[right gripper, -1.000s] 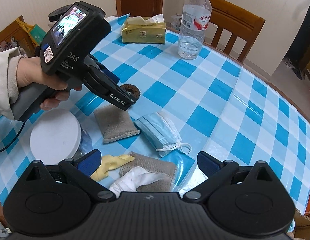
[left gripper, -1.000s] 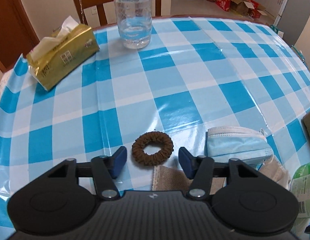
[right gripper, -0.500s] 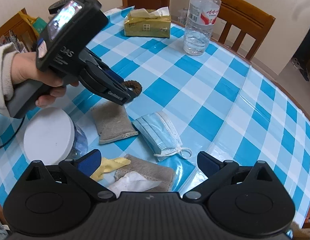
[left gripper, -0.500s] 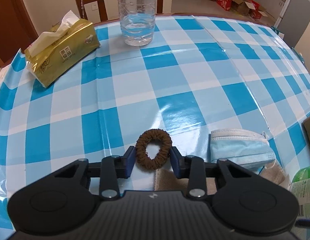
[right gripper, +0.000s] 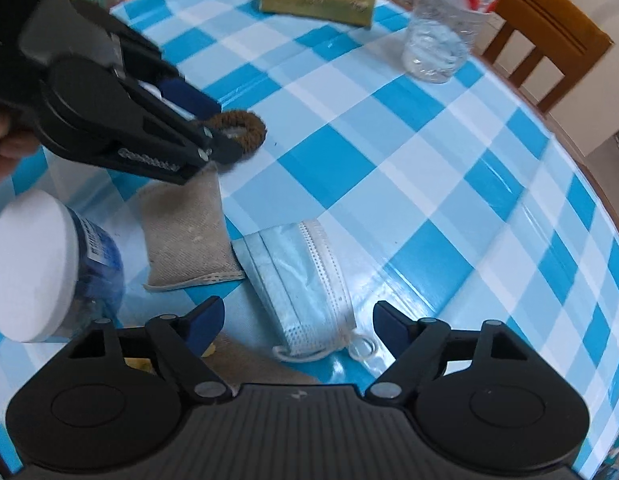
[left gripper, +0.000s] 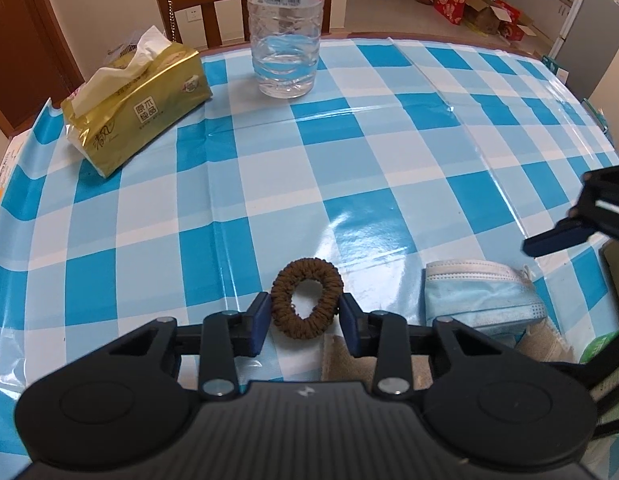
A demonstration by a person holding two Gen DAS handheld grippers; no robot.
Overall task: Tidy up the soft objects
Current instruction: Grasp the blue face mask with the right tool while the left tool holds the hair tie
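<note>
Left tool [left gripper: 305, 316]: narrowed onto the scrunchie [left gripper: 307, 298], pads pressing its two sides, squashing the ring to an oval on the bench [left gripper: 349, 152].
Right tool [right gripper: 297, 316]: jaws closing over the mask [right gripper: 297, 280], which lay between them, not yet pinched.
Scrunchie: soft, light, springy; likely to hold best across the band, as taken.
Mask: thin, limp, folded flat by the grey pad [right gripper: 185, 232]; probably needs a pinch at a pleated edge, loops may snag.
Room: open checked cloth ahead; jar [right gripper: 41, 272] close on the left, bottle [left gripper: 285, 32] and tissues [left gripper: 137, 100] far off.
</note>
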